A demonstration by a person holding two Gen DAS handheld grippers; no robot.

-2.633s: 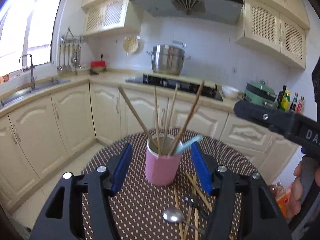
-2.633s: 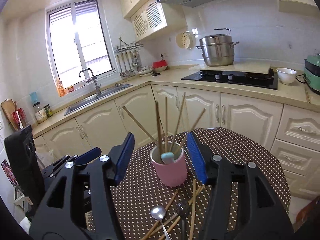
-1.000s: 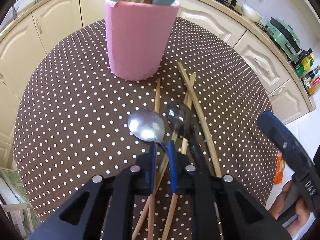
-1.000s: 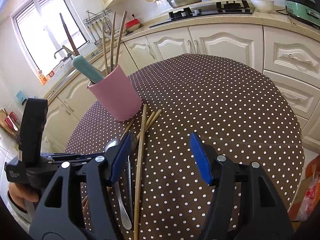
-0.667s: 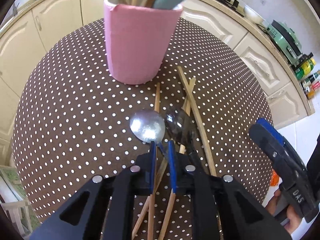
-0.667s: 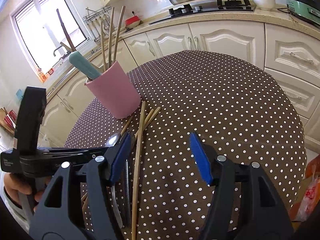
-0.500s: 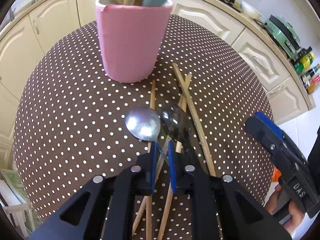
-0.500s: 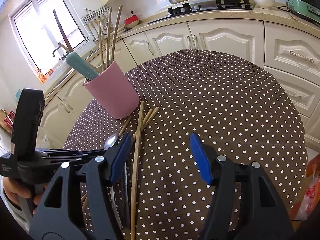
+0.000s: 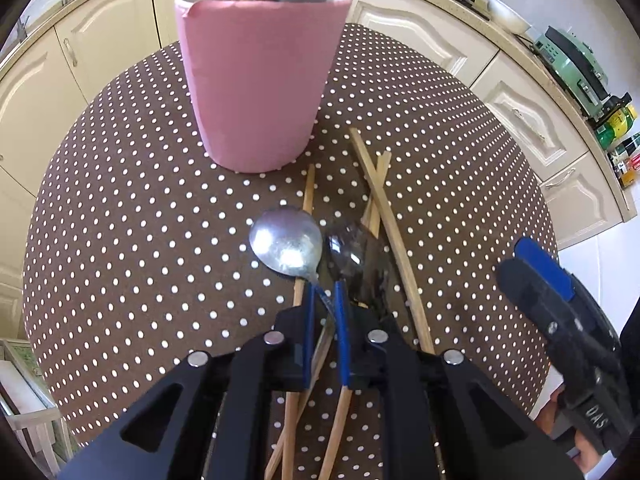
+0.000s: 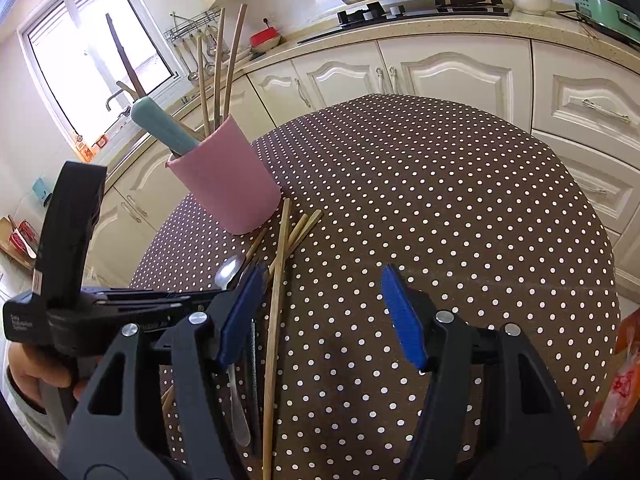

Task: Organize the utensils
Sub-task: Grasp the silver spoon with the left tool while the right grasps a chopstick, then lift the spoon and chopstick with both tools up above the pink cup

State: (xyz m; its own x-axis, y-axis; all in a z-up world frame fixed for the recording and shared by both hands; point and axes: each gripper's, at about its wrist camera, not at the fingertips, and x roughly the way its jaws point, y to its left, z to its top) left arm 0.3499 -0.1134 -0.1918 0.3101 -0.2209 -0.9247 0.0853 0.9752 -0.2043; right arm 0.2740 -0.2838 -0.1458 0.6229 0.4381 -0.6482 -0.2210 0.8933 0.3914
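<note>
the left gripper (image 9: 323, 304) has its blue pads pinched onto the thin neck of the silver spoon (image 9: 287, 240), whose bowl sticks out just past the fingertips, pointing away toward the pink cup (image 9: 256, 80). the spoon's handle runs back between the fingers and is hidden under the gripper body in the left wrist view. just right of the pads lies a dark spoon (image 9: 352, 252), its long axis roughly parallel to the silver one, its handle also covered by the gripper. loose chopsticks (image 9: 392, 232) lie under and beside both spoons, fanning toward the cup's base, their near ends cut off at the frame edge.

the right gripper (image 10: 322, 312) hovers with its jaws wide apart and nothing between them, above the dotted tablecloth (image 10: 440, 200). its view shows what the left one cannot: the silver spoon's handle running back under the left finger, and the tops of the chopsticks and a teal handle (image 10: 164, 128) standing in the cup, which the left view crops. a hand (image 10: 36, 372) holding the left gripper shows at the left edge.
</note>
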